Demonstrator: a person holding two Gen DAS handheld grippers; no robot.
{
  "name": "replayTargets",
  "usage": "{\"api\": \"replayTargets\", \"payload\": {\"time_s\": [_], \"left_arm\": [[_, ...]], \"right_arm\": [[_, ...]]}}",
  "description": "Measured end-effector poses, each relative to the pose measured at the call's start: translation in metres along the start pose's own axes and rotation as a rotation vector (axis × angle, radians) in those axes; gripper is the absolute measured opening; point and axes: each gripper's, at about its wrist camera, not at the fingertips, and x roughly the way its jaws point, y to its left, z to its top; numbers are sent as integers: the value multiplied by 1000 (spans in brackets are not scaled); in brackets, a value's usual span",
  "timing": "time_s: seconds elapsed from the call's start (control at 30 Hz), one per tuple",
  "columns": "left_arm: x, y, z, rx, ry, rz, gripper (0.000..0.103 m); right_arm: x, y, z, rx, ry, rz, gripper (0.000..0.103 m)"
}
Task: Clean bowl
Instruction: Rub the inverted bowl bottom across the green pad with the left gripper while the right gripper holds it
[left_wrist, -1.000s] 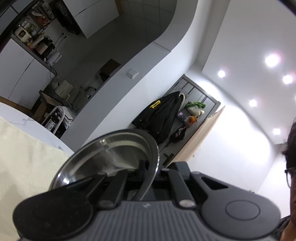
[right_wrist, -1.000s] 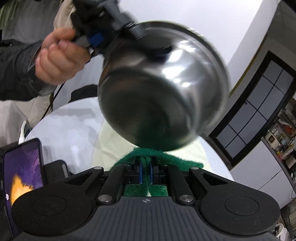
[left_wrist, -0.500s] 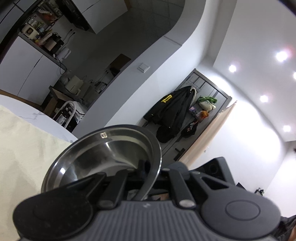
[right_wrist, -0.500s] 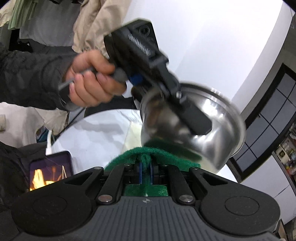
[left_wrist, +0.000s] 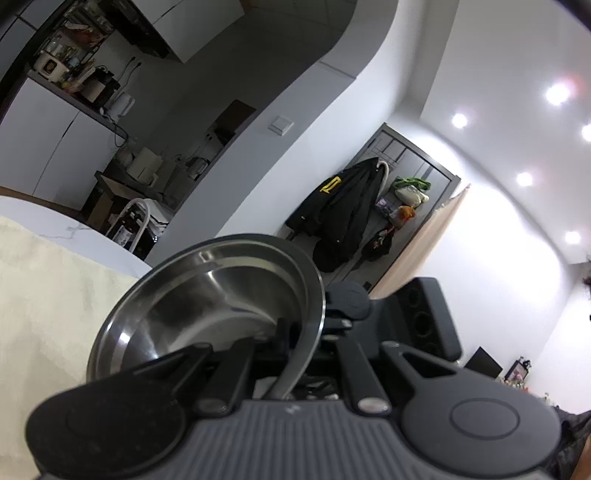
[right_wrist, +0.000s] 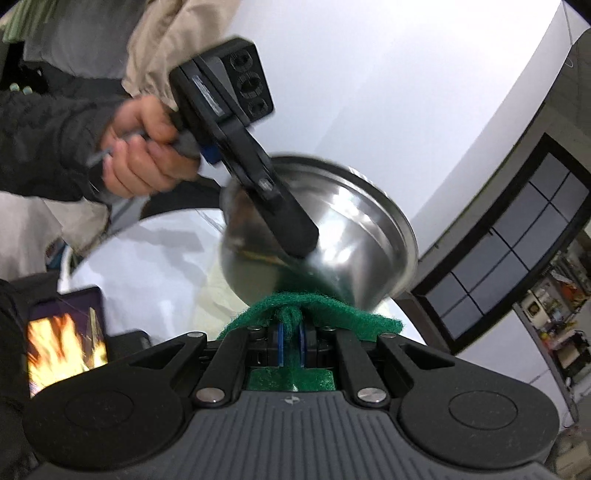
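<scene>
So the whole thing hinges on how the steel bowl (right_wrist: 354, 236) sits relative to the green scouring pad (right_wrist: 314, 306). In the right wrist view the bowl hangs in the air just beyond and above the right gripper (right_wrist: 291, 339), tipped over so its rounded underside faces back toward the pad and its open mouth points away to the far right. The pad's folded top edge looks like it's touching the lower outside wall of the bowl, or as good as touching; there's some motion blur so I wouldn't swear to it.

The right jaws are pinched narrow on the pad, with the green stuff bunched up between the blue pads (right_wrist: 280, 345). The left gripper (left_wrist: 295, 332) has the bowl by its rim (left_wrist: 317, 295): one finger inside, one outside, closed tight on the metal edge. From the left wrist view you look straight into the shiny inside (left_wrist: 207, 314), which seems pretty clean already.

Below all that there's the round white desk (right_wrist: 147, 266) with a cream cloth (left_wrist: 48, 302) on it, and a phone (right_wrist: 66, 343) with a fire video playing at the near left.

My guess: the outside is being scrubbed, so the next stroke needs the pad pushed up and forward against that curved wall while the left hand (right_wrist: 140, 158) braces. A rim grip could slip or twist if you press too hard.
</scene>
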Motion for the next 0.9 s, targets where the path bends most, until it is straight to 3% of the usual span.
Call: {"api": "replayTargets", "payload": {"time_s": [0.43,0.9], "left_arm": [[16,-5,7,3,-28,-48,7],[13,24,2,-46,-1,13,7]], "right_arm": [[27,9,-9,29,31,49,8],[5,32,16,0,-58,155,8]]}}
